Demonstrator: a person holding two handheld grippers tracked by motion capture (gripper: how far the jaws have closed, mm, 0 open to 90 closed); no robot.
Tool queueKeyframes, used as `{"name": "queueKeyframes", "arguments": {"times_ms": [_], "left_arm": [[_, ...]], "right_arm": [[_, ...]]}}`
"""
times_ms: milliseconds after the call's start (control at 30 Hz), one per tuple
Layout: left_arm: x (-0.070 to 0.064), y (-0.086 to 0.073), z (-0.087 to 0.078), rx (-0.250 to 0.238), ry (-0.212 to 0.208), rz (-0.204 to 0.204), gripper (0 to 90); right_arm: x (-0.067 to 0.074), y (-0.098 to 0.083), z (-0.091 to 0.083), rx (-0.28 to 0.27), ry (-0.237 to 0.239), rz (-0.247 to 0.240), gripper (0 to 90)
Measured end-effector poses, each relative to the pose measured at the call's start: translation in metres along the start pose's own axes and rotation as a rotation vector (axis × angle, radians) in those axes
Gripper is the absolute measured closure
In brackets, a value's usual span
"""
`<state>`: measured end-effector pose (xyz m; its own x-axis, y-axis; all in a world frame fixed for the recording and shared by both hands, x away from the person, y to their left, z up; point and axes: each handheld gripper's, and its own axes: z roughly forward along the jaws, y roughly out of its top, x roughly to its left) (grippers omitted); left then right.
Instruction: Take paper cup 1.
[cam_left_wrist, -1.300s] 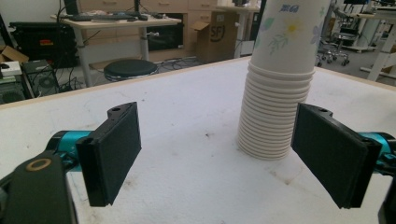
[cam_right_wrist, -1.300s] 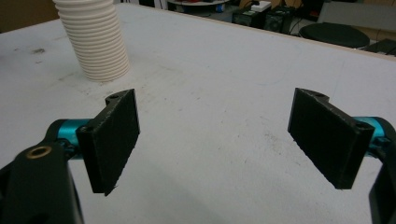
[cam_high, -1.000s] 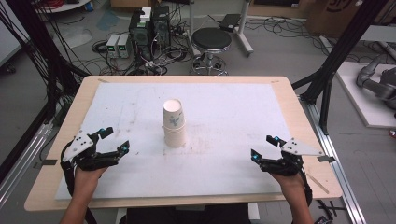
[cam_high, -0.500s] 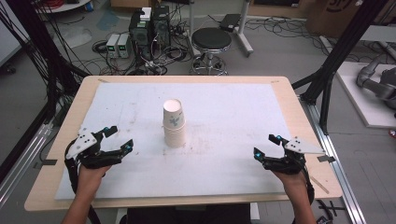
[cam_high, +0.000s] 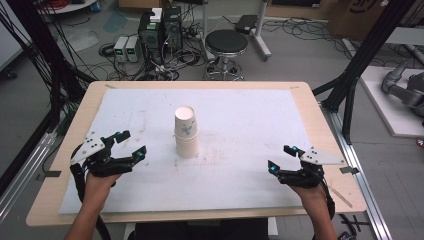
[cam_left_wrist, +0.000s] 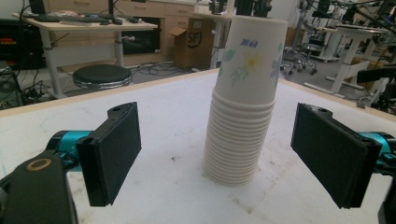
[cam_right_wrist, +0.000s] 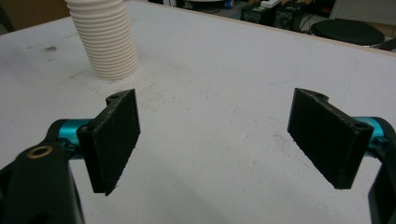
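**Still apart: both grippers open, cup stack untouched**

The left gripper (cam_high: 131, 142) holds its jaws spread wide with nothing between them; since a second ago it has edged slightly toward the stack of paper cups (cam_high: 186, 132), which stands upright near the middle of the white mat (cam_high: 250, 115), well apart from both grippers. In the left gripper view the stack (cam_left_wrist: 245, 98) sits framed between the jaws, farther off. The right gripper (cam_high: 282, 159), jaws likewise spread and empty, has barely shifted near the table's (cam_high: 320, 125) right front.
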<state>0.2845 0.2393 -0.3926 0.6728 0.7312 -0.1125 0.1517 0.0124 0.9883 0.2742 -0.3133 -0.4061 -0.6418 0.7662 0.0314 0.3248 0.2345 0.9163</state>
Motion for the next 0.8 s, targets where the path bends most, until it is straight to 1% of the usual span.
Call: {"name": "queueKeyframes", "arguments": {"times_ms": [267,500,633,800], "left_arm": [[-0.004,0.019,0.016,0.016,-0.050,0.005,15.9],[-0.007,0.039,0.031,0.027,-0.088,0.021,15.8],[-0.009,0.047,0.042,0.049,-0.106,0.031,15.7],[-0.011,0.055,0.059,0.079,-0.118,0.042,15.7]], "right_arm": [[0.001,0.001,-0.001,0.000,0.007,-0.001,17.4],[0.002,0.001,0.000,0.005,0.012,-0.003,17.4],[0.002,0.001,0.001,0.008,0.016,-0.006,17.4],[0.003,0.001,0.001,0.008,0.018,-0.004,17.4]]}}
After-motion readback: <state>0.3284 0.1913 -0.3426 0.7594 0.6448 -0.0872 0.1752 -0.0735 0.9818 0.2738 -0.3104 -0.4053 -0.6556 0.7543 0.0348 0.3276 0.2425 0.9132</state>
